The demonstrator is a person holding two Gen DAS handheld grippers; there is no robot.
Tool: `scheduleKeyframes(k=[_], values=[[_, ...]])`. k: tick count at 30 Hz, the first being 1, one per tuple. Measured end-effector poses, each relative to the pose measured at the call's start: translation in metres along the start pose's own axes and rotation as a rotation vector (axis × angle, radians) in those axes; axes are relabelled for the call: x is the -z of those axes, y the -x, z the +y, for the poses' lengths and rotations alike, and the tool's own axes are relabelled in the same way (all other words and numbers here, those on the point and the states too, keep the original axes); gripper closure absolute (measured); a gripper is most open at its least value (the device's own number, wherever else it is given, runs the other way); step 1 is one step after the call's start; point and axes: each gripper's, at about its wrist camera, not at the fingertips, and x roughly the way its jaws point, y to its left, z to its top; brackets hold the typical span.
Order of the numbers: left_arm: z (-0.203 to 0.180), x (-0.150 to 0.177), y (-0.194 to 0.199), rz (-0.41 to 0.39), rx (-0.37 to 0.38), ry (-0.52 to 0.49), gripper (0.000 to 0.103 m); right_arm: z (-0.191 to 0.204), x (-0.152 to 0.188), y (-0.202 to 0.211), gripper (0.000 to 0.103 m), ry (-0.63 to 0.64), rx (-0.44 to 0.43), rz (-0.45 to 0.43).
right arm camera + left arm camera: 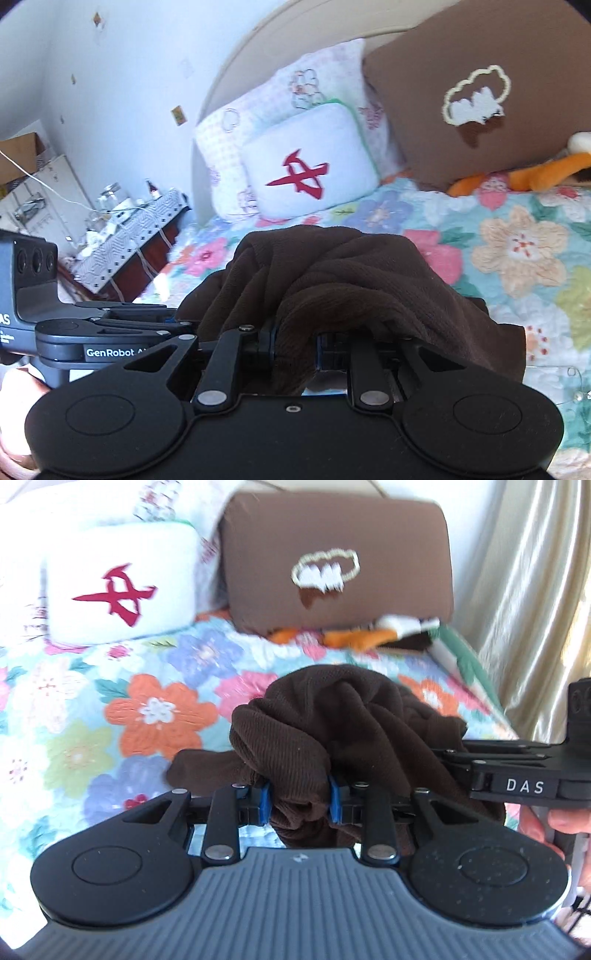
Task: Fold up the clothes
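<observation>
Both-handed, each tool (298,805) (295,349) pinches ribbed brown garment (332,716) — bunched, soft folds.

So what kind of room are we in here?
Most likely a bedroom: a bed with a floral quilt, pillows propped against a curved headboard, and a cluttered side table by the wall.

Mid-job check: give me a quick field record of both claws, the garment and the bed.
left claw: shut on brown garment
right claw: shut on same garment, bunched over it
claws: close together, side by side
garment state: crumpled, not folded
surface: floral quilt
behind: white pillow, brown cushion
</observation>
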Motion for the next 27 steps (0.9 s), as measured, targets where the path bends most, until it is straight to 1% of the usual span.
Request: scheduleKeyframes(k=[2,3,5,8,10,11,12,15,16,18,19,20,22,23,24,25,27], values=[[0.000,0.001,0.027,-0.038,-0.011,0.024,0.074,0.004,-0.002,0.006,0.081,-0.046,-0.047,0.021],[-0.003,0.001,0.037,-0.051,-0.015,0.014,0.074,0.006,-0.002,0.010,0.081,-0.074,-0.064,0.031],[-0.007,0.000,0.047,-0.046,-0.042,0.005,0.074,0.008,-0.002,0.018,0.081,-0.110,-0.084,0.046],[-0.008,-0.004,0.047,-0.021,-0.021,0.016,0.074,0.007,-0.006,0.020,0.081,-0.180,-0.085,0.079],[-0.009,-0.007,0.042,-0.024,-0.025,-0.019,0.074,0.004,-0.012,0.011,0.081,-0.236,-0.054,0.123],[-0.010,-0.008,0.038,-0.027,-0.038,-0.033,0.074,0.002,-0.017,0.006,0.081,-0.243,-0.031,0.125],[-0.008,-0.010,0.031,-0.028,-0.055,-0.041,0.074,-0.001,-0.021,-0.001,0.081,-0.244,-0.007,0.117],[0.008,-0.014,-0.001,0.010,-0.110,-0.026,0.074,-0.013,-0.035,-0.029,0.081,-0.251,0.062,0.081],[0.016,-0.014,-0.011,0.017,-0.130,-0.023,0.074,-0.016,-0.039,-0.039,0.079,-0.231,0.105,0.060],[0.033,-0.012,-0.030,0.024,-0.173,-0.027,0.072,-0.019,-0.045,-0.060,0.075,-0.125,0.251,0.012],[0.042,-0.010,-0.037,0.024,-0.201,-0.030,0.072,-0.020,-0.047,-0.068,0.074,-0.083,0.304,0.000],[0.050,-0.007,-0.042,0.027,-0.227,-0.031,0.070,-0.023,-0.047,-0.073,0.074,-0.079,0.324,0.002],[0.062,0.001,-0.044,0.046,-0.234,-0.016,0.065,-0.031,-0.048,-0.084,0.074,-0.071,0.362,0.006],[0.067,0.006,-0.043,0.052,-0.224,-0.003,0.062,-0.036,-0.048,-0.086,0.074,-0.084,0.363,0.011],[0.070,0.012,-0.040,0.056,-0.205,0.005,0.059,-0.041,-0.044,-0.081,0.073,-0.119,0.336,0.020],[0.072,0.017,-0.037,0.061,-0.182,0.008,0.057,-0.042,-0.036,-0.074,0.069,-0.150,0.308,0.031],[0.072,0.027,-0.033,0.074,-0.144,-0.008,0.044,-0.046,-0.020,-0.068,0.065,-0.181,0.278,0.059]])
